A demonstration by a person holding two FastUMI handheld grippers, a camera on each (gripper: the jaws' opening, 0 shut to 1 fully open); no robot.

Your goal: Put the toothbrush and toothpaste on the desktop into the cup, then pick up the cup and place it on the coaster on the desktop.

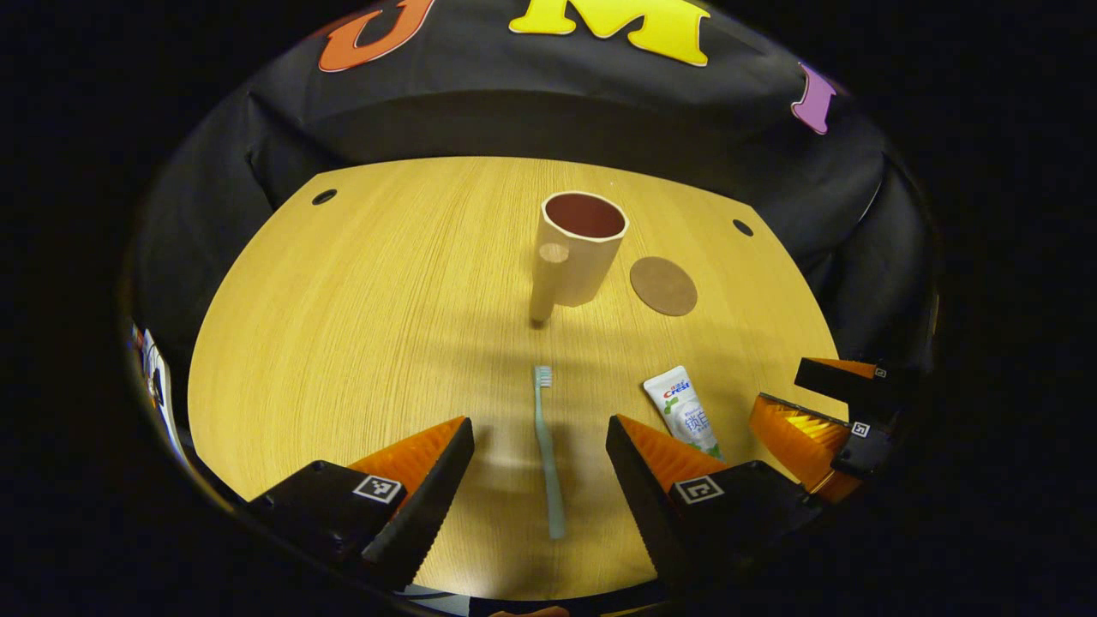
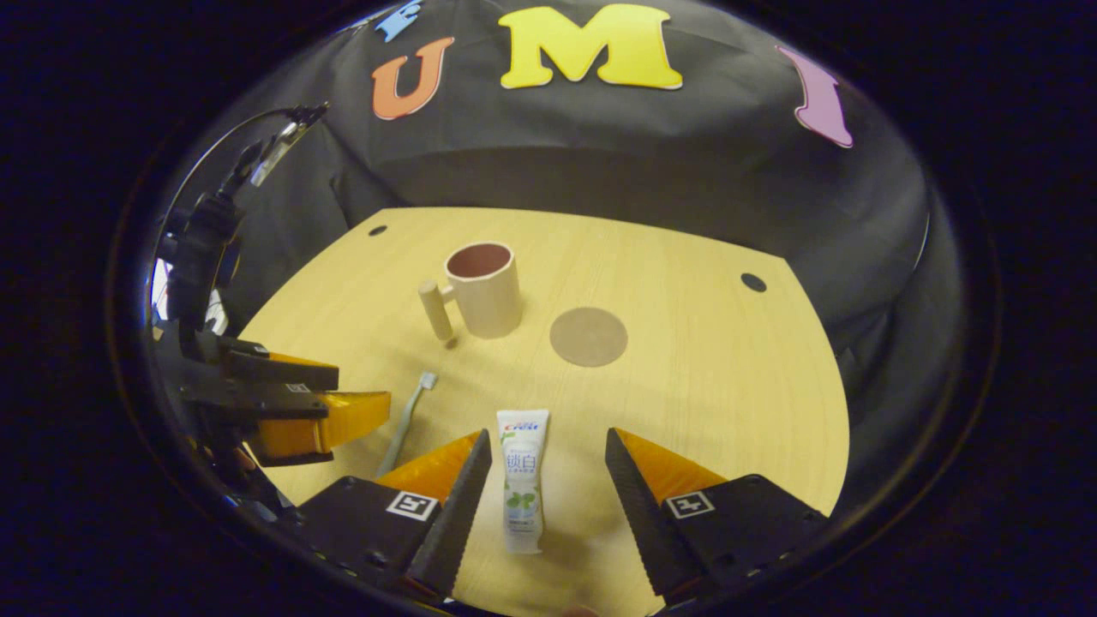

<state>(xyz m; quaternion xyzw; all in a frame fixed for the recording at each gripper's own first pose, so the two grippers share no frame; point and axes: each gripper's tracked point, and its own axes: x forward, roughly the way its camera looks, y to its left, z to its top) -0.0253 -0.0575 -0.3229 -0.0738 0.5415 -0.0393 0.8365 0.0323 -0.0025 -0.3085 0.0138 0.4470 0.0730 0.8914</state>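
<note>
Left tool (image 1: 540,463) hovers with jaws spread around the toothbrush (image 1: 547,450), which lies flat on the tabletop (image 1: 360,326). Right tool (image 2: 548,476) likewise gapes astride the toothpaste (image 2: 523,480). Farther off stand the cup (image 2: 484,290) and, rightward, the coaster (image 2: 588,337).

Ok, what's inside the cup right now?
The cup looks empty: only its dark red inner wall shows, the bottom is hidden. Toothbrush and toothpaste lie on the desktop.
</note>
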